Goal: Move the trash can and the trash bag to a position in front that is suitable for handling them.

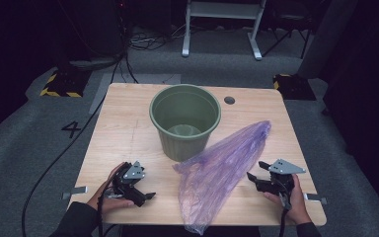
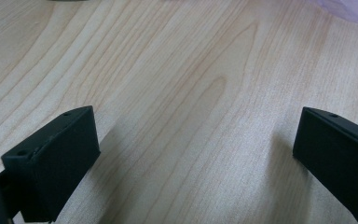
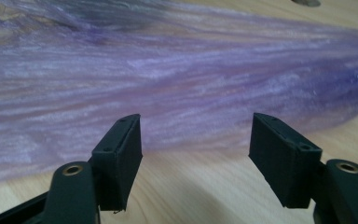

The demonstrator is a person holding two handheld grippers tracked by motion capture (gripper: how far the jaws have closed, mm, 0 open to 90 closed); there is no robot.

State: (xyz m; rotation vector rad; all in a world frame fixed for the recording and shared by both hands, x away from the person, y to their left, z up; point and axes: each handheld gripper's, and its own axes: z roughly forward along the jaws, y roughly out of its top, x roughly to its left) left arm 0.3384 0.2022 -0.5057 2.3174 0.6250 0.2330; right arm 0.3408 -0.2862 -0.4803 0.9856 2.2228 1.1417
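Observation:
A crumpled purple plastic bag [image 1: 219, 170] lies stretched across the wooden table [image 1: 123, 133], from near its front edge up toward the back right. A green plastic bin [image 1: 185, 121] stands upright and empty behind it. My left gripper [image 1: 148, 196] rests low on the table at the front left, jaws wide open over bare wood [image 2: 191, 121], a corner of the bag [image 2: 354, 9] far off. My right gripper [image 1: 255, 170] sits at the front right, open, pointing at the bag [image 3: 168, 79] just ahead of its fingertips [image 3: 121, 158], nothing between them.
A round cable hole [image 1: 229, 100] is in the table's back right. Metal clamps [image 1: 75, 191] stick out at the front corners. Grey carpet, cables and a white frame [image 1: 222, 24] lie beyond the table.

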